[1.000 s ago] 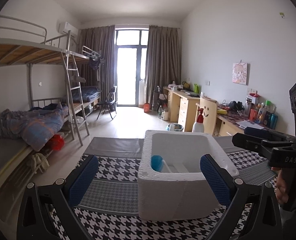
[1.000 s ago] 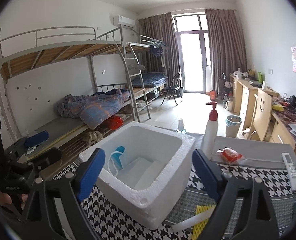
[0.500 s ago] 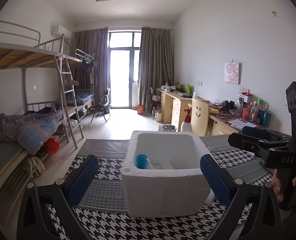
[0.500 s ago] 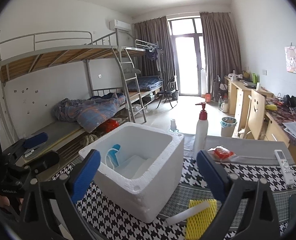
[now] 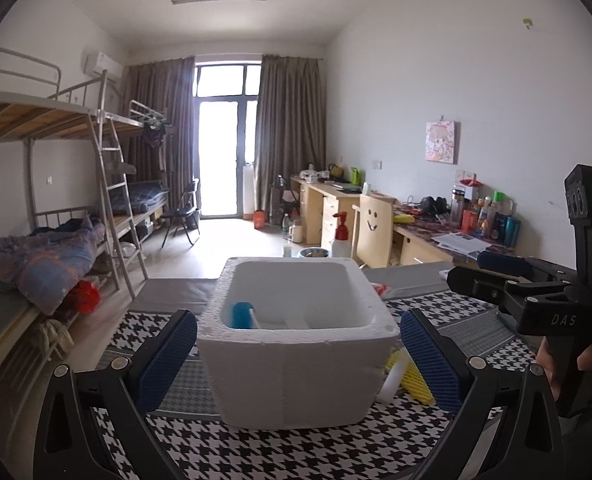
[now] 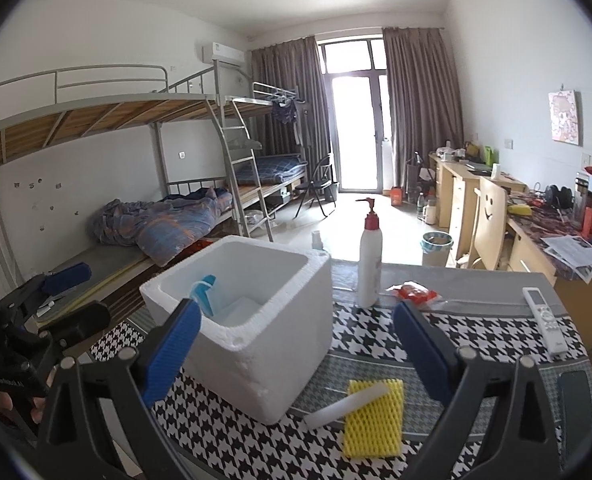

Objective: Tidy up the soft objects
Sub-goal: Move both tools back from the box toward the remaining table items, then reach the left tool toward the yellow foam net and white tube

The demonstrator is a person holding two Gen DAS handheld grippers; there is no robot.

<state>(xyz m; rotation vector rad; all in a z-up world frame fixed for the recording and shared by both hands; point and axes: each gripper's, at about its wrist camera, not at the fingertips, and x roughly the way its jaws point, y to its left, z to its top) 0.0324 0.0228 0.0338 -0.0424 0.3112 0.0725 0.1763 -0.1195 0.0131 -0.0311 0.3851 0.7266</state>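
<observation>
A white foam box (image 5: 296, 344) (image 6: 256, 320) stands on the houndstooth tablecloth, with a blue soft item (image 5: 241, 315) (image 6: 204, 292) and white pieces inside. A yellow foam net (image 6: 373, 416) with a white foam strip (image 6: 346, 402) across it lies right of the box; they also show in the left wrist view (image 5: 408, 376). My left gripper (image 5: 298, 364) is open and empty, in front of the box. My right gripper (image 6: 296, 348) is open and empty, above the box's right corner and the net.
A white pump bottle (image 6: 370, 260) with a red top stands behind the box. A red packet (image 6: 414, 293) and a white remote (image 6: 544, 320) lie at the right. Bunk beds stand left, desks and a chair right.
Both grippers have pulled back and up from the box, so it looks smaller and farther. The yellow net and white strip have come into view. Both stay open.
</observation>
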